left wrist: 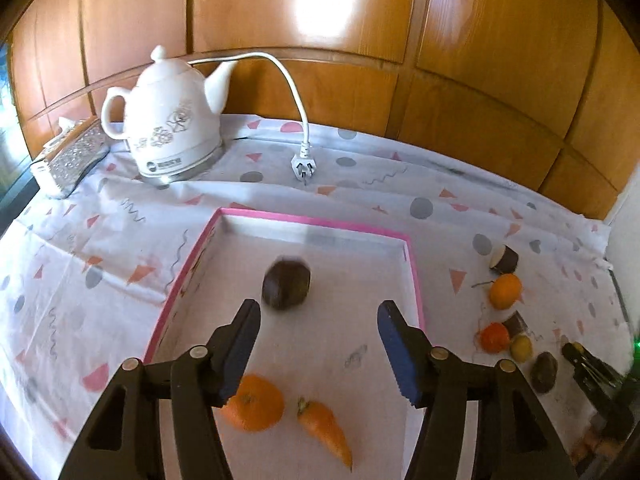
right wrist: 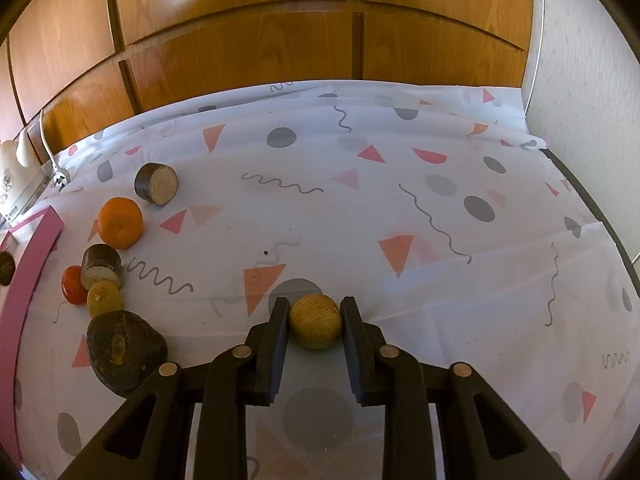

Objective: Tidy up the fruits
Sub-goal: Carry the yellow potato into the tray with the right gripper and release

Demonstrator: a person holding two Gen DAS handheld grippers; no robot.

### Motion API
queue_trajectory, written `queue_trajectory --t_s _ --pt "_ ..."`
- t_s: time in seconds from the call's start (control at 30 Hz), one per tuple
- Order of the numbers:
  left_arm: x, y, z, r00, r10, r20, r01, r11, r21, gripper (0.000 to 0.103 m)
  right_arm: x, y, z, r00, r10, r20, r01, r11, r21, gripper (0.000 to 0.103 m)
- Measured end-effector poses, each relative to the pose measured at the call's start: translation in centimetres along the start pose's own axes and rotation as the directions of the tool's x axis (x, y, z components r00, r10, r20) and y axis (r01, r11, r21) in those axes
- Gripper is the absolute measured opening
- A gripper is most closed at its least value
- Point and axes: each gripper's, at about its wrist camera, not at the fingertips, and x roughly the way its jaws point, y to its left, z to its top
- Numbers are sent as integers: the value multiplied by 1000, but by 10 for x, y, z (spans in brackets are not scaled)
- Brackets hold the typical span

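My left gripper (left wrist: 318, 316) is open and empty above a pink-rimmed white box (left wrist: 316, 222). In the box lie a blurred dark round fruit (left wrist: 286, 285), an orange (left wrist: 255, 403) and a carrot (left wrist: 326, 432). My right gripper (right wrist: 315, 322) is shut on a yellow-brown round fruit (right wrist: 316, 320) just above the tablecloth. To its left lie a dark fruit (right wrist: 125, 350), a small yellow fruit (right wrist: 104, 299), a red fruit (right wrist: 71, 285), two cut dark pieces (right wrist: 102, 266) (right wrist: 157, 183) and an orange (right wrist: 121, 222).
A white electric kettle (left wrist: 168, 120) with cord and plug (left wrist: 304, 164) stands at the back left, beside a tissue box (left wrist: 68, 156). Wooden panels (right wrist: 280, 40) close off the back. A white wall (right wrist: 592, 100) bounds the right side. The box's pink rim (right wrist: 28, 276) shows at left.
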Motion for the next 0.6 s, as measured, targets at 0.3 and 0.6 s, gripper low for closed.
queue_trajectory --t_s 0.3,0.6 --pt "-35 19 -24 999 23 48 -23 1000 -16 62 -1 4 -1 1000 -22 -1 22 1000 -10 26" --pt "-45 41 -40 999 30 35 -28 998 -57 62 -12 8 -4 999 -47 -22 47 999 5 25"
